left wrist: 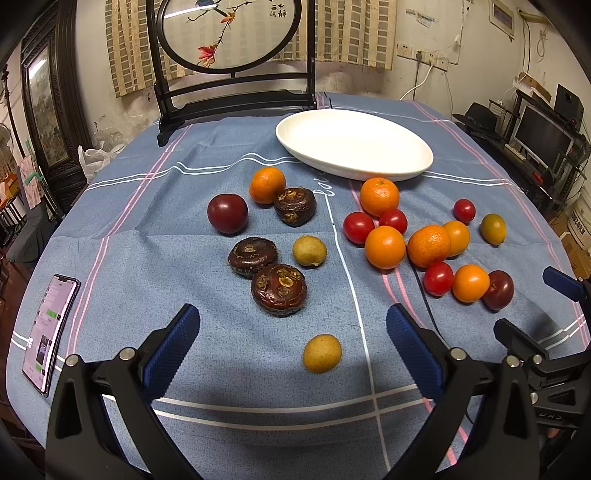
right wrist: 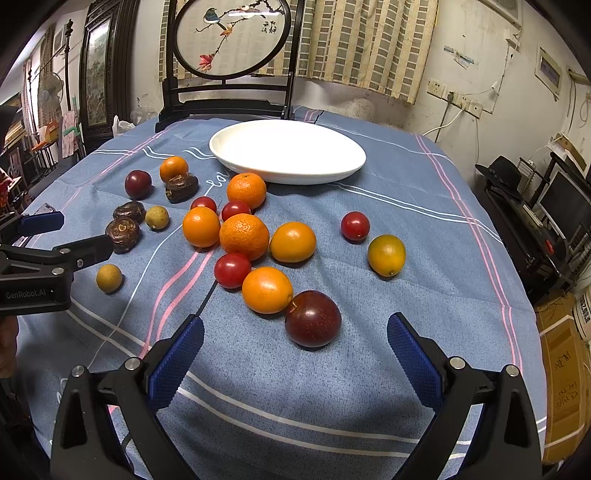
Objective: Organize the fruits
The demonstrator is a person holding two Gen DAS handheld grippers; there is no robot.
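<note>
Fruits lie loose on the blue tablecloth in front of an empty white oval plate, which also shows in the right wrist view. My left gripper is open and empty, with a small yellow-brown fruit lying between its fingers. Three dark brown water chestnuts lie just beyond. My right gripper is open and empty, with a dark red plum between its fingertips. Oranges and red cherry tomatoes cluster beyond it. A yellow-green fruit lies to the right.
A phone lies on the cloth at the far left. A dark wooden stand with a round painted screen stands behind the plate. A thin black cable runs across the cloth between the fruits. Shelves and monitors stand beyond the right edge.
</note>
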